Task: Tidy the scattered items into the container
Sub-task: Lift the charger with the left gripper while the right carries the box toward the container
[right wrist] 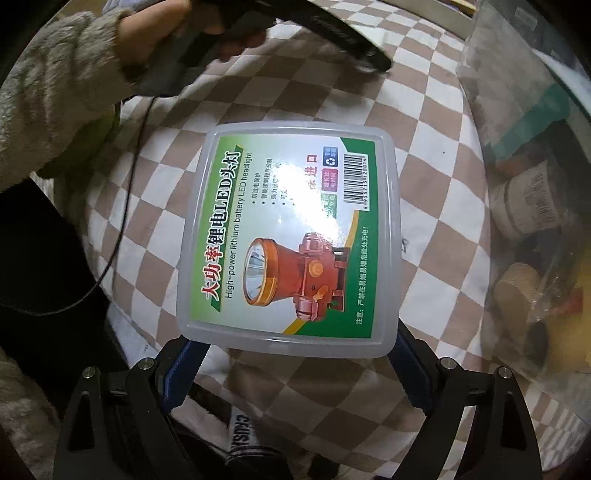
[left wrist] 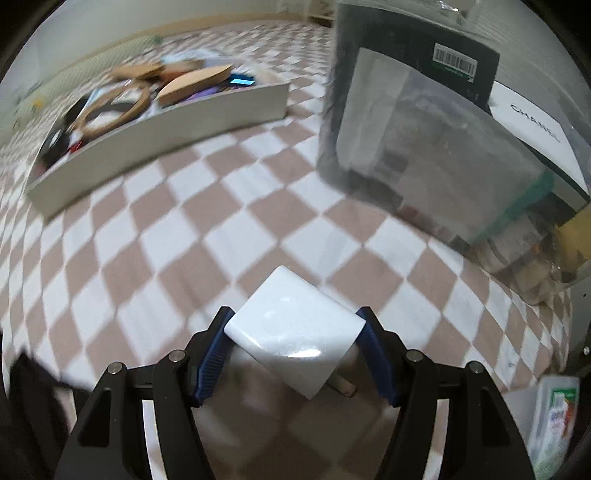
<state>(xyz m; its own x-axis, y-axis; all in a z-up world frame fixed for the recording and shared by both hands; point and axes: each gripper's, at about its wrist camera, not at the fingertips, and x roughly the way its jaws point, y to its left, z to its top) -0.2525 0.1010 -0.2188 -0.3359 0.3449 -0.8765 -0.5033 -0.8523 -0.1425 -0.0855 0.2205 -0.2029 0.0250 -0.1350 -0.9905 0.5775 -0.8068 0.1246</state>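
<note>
My left gripper [left wrist: 295, 325] is shut on a white plug adapter [left wrist: 295, 332] and holds it above the checkered cloth. Its blue pads press both sides. The grey tray container [left wrist: 166, 125] lies ahead at the upper left, with wooden hoops and several small items inside. My right gripper [right wrist: 291, 354] is shut on a clear plastic LED headlamp box [right wrist: 291, 236] with a green label, held above the cloth. The other hand and the left gripper's body [right wrist: 325, 29] show at the top of the right wrist view.
A dark box and a clear plastic bag of goods [left wrist: 424, 140] stand at the right, with a white Chanel box [left wrist: 535, 125] behind. The same bag [right wrist: 535, 221] fills the right side of the right wrist view. A black cable [right wrist: 125, 206] hangs at left.
</note>
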